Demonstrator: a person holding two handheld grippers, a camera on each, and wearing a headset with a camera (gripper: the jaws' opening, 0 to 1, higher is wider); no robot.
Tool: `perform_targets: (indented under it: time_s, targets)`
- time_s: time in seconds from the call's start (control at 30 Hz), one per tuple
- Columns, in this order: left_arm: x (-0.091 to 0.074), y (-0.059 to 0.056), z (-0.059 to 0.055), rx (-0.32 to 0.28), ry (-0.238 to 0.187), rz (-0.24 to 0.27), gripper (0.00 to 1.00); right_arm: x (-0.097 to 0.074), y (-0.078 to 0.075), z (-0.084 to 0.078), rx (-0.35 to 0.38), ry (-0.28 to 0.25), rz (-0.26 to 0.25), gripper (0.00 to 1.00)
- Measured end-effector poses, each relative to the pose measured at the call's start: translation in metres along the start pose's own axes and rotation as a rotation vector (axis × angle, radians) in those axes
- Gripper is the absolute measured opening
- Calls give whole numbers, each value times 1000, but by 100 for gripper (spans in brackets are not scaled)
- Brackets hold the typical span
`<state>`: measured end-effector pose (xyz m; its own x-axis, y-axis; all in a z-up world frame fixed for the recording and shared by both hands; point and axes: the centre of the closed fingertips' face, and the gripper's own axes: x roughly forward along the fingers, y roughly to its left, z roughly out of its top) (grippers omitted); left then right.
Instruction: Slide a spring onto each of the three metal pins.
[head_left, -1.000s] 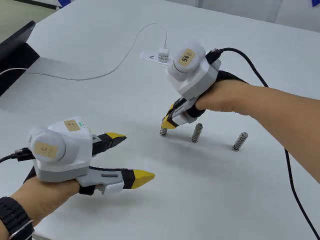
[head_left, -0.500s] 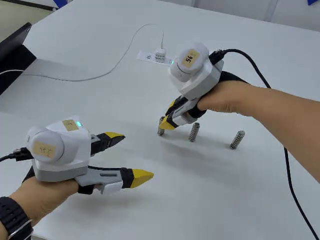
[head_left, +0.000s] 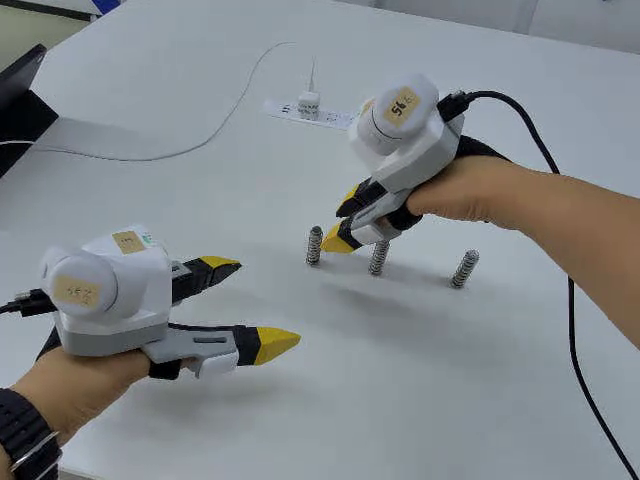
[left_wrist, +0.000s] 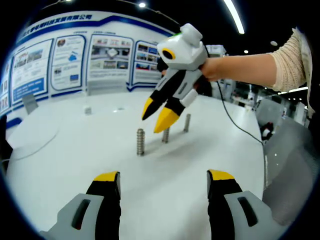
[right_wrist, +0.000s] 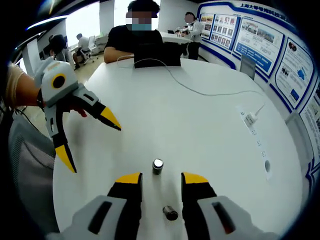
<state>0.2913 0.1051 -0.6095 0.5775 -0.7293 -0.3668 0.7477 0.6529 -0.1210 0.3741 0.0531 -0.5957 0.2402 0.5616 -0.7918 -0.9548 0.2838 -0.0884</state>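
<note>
Head view: three springs (head_left: 314, 245) stand upright on the table (head_left: 420, 380); the right gripper (head_left: 345, 225) hangs by the left two, jaws partly apart, empty. Left gripper view: the left gripper (left_wrist: 163, 176) gapes wide, holding nothing. Right gripper view: one of the springs sits between its jaws, another just past the tips.

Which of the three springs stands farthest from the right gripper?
The spring at the row's right end; the left spring and middle spring stand beside the right gripper.
</note>
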Motion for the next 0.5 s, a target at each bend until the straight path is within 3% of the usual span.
perform_targets:
  time_s: [0.3,0.5]
  targets:
    - [3,-1,5,8,-1,-3,72,-16,-7,-9,44,-62,-32,39]
    - [4,-2,7,15,1,-7,72,-26,-13,-19,68,-76,-63,42]
